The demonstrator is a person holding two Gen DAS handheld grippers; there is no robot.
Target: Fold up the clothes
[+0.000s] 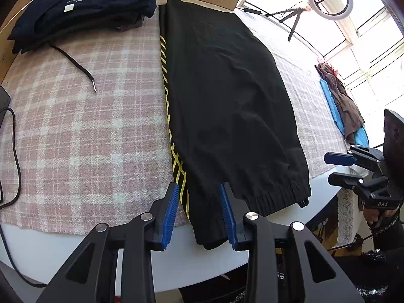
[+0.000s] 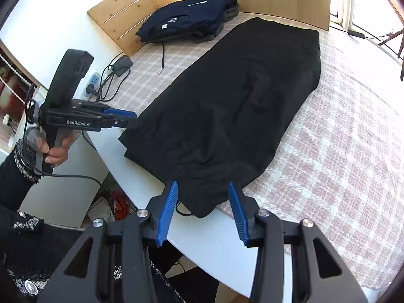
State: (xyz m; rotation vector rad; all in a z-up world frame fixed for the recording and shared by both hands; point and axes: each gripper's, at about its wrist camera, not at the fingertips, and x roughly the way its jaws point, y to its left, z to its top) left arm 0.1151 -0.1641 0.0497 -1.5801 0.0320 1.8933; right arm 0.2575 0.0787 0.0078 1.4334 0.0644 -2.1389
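Nearby, smooth black trousers (image 1: 227,96) lie folded on the checked woven cloth (image 1: 88,131), waistband overhanging the white worktop (image 2: 209,237) rim; both left gripper (image 1: 199,217) and right gripper (image 2: 204,214) fingers gape, empty, with bare cloth either side.

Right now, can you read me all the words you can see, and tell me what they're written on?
"GenRobot.AI": white letters on the side of the left gripper, seen from the right wrist camera.
"DAS": small letters on the body of the right gripper, seen from the left wrist camera.
White print and a small label on the folded navy clothes: too blurred to read.
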